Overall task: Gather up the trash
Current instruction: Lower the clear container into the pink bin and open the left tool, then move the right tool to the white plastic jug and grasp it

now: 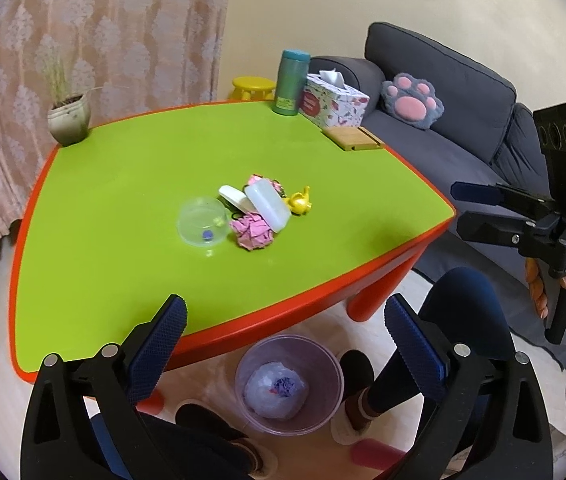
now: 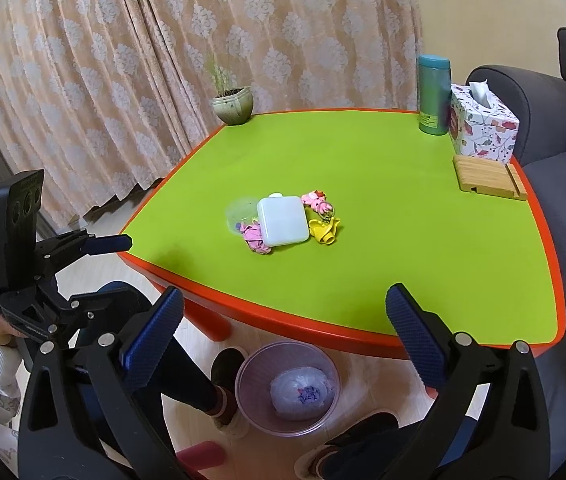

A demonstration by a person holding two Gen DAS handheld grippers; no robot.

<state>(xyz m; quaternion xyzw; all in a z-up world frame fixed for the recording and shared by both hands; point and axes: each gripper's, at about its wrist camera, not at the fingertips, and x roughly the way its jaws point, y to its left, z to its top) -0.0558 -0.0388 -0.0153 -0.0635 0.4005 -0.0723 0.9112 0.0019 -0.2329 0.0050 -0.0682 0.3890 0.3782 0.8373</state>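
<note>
The trash lies in one cluster near the middle of the green desk (image 1: 123, 200). Its largest piece is a flat white plastic case (image 1: 268, 207), rounded at the corners; in the left wrist view its long axis runs from upper left to lower right, and it leans on a smaller white piece (image 1: 233, 197) at its left. A crumpled pink paper ball (image 1: 252, 230) touches the case's near side. A second pink crumpled piece (image 1: 258, 180) shows behind the case. A small yellow item (image 1: 299, 201) lies just beside the case's right end. A clear plastic dome (image 1: 202, 221) sits at the left of the cluster, with a small blue bit and a small yellow bit visible through it.

On the floor below the near desk edge stands a translucent bin (image 1: 289, 384). It holds a pale crumpled bag or wrapper with purple marks.

The left hand-held gripper (image 1: 285, 340) hangs above the bin and the near desk edge, its jaws spread wide and nothing between them. The right hand-held gripper (image 2: 285, 340) is likewise spread wide and empty, above the same edge.

At the far side of the desk stand a potted plant (image 1: 69, 122), a teal bottle (image 1: 289, 82), a tissue box (image 1: 333, 100) and a wooden stand (image 1: 353, 138). A grey sofa (image 1: 443, 92) with a paw cushion (image 1: 413, 100) is beside the desk.
</note>
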